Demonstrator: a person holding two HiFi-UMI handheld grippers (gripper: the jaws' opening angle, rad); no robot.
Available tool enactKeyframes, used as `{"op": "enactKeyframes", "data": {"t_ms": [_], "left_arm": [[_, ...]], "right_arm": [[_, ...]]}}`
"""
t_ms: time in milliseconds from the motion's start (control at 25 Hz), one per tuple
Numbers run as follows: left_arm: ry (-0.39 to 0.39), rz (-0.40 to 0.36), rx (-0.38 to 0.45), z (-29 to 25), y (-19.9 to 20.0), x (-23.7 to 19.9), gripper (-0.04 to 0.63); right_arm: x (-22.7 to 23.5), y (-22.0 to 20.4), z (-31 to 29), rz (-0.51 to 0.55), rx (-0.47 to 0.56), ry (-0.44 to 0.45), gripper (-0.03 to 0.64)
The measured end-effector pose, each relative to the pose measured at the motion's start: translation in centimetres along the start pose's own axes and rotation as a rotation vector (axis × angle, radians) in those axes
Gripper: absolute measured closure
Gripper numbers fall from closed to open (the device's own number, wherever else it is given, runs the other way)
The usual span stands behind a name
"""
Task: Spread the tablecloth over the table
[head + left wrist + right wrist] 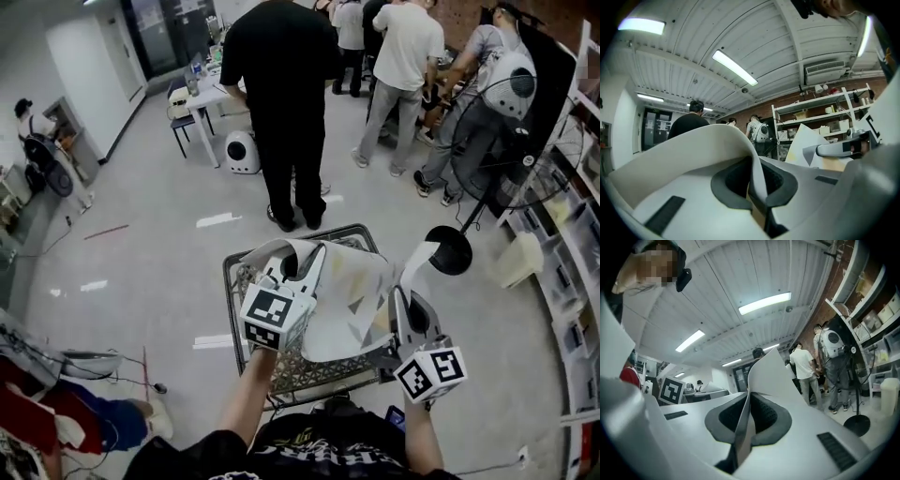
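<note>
Forearms (246,398) at the bottom edge carry a white two-jaw left gripper (298,262) and a matching right gripper (403,302), both clenched on the cloth.
The pale, faintly patterned fabric tablecloth (347,305) hangs curled between them at lower centre, lifted above a grey wire-mesh metal cart (231,274). Each gripper view shows a thin fold pinched between dark pads. A person in black clothes (281,84) stands at upper centre.

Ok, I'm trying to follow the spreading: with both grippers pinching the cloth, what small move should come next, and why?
Probably draw the left gripper and right gripper apart. Both are shut on the tablecloth, which sags folded and slack between them above the table, whose mesh top shows uncovered around it.
</note>
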State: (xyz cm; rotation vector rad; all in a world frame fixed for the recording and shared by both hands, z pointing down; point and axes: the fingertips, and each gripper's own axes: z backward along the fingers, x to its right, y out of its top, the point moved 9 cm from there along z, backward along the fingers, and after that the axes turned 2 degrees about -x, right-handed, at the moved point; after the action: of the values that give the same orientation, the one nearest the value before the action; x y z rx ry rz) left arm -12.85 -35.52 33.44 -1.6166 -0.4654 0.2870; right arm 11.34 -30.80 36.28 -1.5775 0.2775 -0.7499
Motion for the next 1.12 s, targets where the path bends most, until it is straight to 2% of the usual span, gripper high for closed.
{"op": "enactKeyframes", "data": {"t_ms": [120,200,360,560,720,840,920,1040,1120], "left_arm": [[0.045,-0.067,-0.028,-0.5,0.1,-1.0,0.572],[0.060,-0.078,-0.030,-1.4,0.3,-1.6,0.571],[0.121,-0.055,-0.032,-1.1,0.0,-3.6,0.572],[0.247,-0.013,-0.036,0.8,-0.6,-6.2,0.572],[0.325,-0.030,-0.017,2.9,-0.1,-8.4,0.572],[0.359,-0.056,0.003,5.5,-0.3,-10.3,0.571],[0.353,-0.059,0.017,7.3,-1.2,-11.6,0.571],[0.288,-0.020,0.019,9.9,-3.7,-13.7,0.571],[0.244,0.029,0.001,12.1,-5.9,-15.2,0.566]], "right_arm": [[0.5,-0.5,-2.2,-0.019,-0.020,0.083,0.598],[1.4,-0.9,-3.4,-0.046,-0.016,0.125,0.598],[1.9,-1.7,-6.0,-0.096,-0.011,0.186,0.598],[1.2,-2.4,-8.4,-0.112,-0.024,0.261,0.598],[-0.1,-2.0,-9.1,-0.129,-0.004,0.293,0.598],[-1.8,-2.4,-8.9,-0.158,0.031,0.280,0.598],[-2.7,-3.2,-8.4,-0.162,0.049,0.242,0.598],[-3.6,-5.0,-6.8,-0.215,0.073,0.132,0.598],[-4.9,-6.7,-5.2,-0.263,0.073,0.019,0.598]]}}
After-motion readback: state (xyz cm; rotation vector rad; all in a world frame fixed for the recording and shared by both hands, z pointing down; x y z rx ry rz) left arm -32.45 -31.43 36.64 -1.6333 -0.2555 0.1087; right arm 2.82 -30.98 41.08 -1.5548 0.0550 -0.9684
